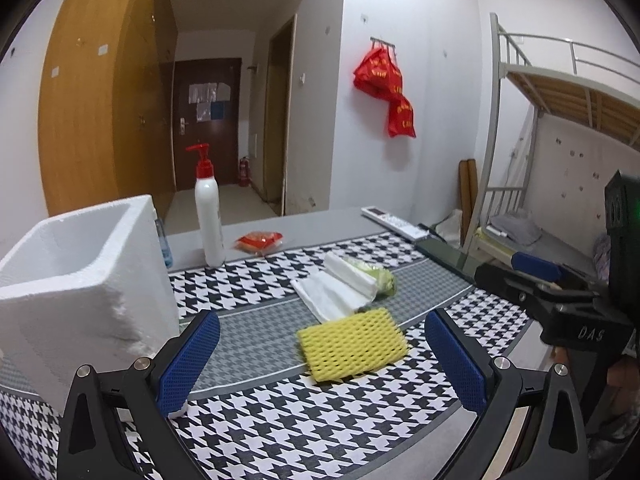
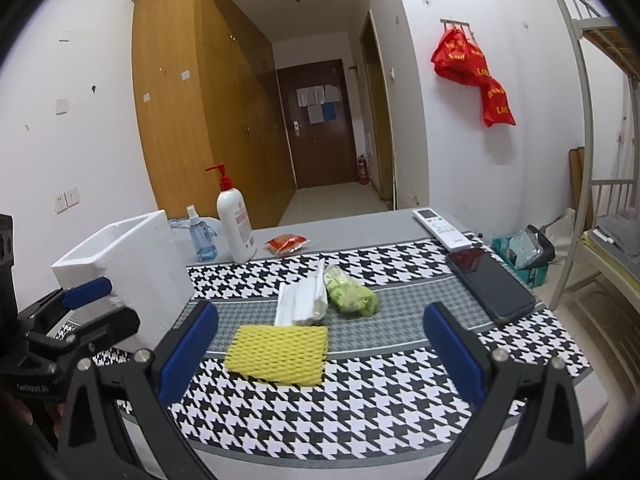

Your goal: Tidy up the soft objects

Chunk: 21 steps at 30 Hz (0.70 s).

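Yellow foam-mesh sleeve (image 2: 278,354) laid flat on houndstooth-covered desk (image 2: 360,412), framed between parted blue pads of right tool (image 2: 320,356), judged lined up for pickup. Left tool (image 1: 320,360) also held apart, empty. White polystyrene box (image 1: 76,264) stood alongside, judged destination.

White folded tissue sheets (image 1: 336,292) hide part of the crumpled green plastic bag (image 1: 382,278); the white foam box (image 1: 80,280) masks the blue spray bottle (image 1: 164,246).
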Motion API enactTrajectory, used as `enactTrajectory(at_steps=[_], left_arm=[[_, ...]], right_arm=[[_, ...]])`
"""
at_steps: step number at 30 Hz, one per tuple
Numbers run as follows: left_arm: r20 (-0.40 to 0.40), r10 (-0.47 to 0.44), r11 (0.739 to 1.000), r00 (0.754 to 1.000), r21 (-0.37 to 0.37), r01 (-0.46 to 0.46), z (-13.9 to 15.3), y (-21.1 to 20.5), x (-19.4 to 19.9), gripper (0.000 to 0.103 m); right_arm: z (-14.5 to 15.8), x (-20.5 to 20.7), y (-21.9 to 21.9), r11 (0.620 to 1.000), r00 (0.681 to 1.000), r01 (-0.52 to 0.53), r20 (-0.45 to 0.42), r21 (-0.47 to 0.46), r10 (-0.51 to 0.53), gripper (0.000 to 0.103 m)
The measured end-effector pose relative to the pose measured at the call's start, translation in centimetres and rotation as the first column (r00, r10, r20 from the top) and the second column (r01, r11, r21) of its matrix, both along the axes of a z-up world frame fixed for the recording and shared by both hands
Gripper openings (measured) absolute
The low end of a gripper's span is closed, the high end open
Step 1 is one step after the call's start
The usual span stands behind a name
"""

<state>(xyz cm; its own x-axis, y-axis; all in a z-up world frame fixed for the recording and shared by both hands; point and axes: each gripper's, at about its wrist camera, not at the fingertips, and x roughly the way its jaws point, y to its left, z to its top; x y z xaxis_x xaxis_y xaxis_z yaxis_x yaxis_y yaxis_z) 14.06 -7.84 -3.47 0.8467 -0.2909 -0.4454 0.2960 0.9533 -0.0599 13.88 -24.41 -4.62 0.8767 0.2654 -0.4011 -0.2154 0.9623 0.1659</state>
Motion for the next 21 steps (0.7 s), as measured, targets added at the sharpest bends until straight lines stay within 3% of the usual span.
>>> enactTrajectory(at_steps=[15, 21], left_arm=[[-0.091, 0.004, 1.000, 0.996, 0.006, -0.004, -2.2, -1.3, 3.3, 0.102], [-0.135, -0.035, 0.999, 0.990, 0.008, 0.037, -3.0, -2.0, 4.6, 0.102]], right_arm=[[-1.2, 3.3, -0.8, 0.999, 0.998, -0.031, -0.064, -0.021, 0.030, 0.103], [-1.8, 4.2, -1.5, 1.000, 0.996, -0.028, -0.087, -0.013, 0.027, 0.103]])
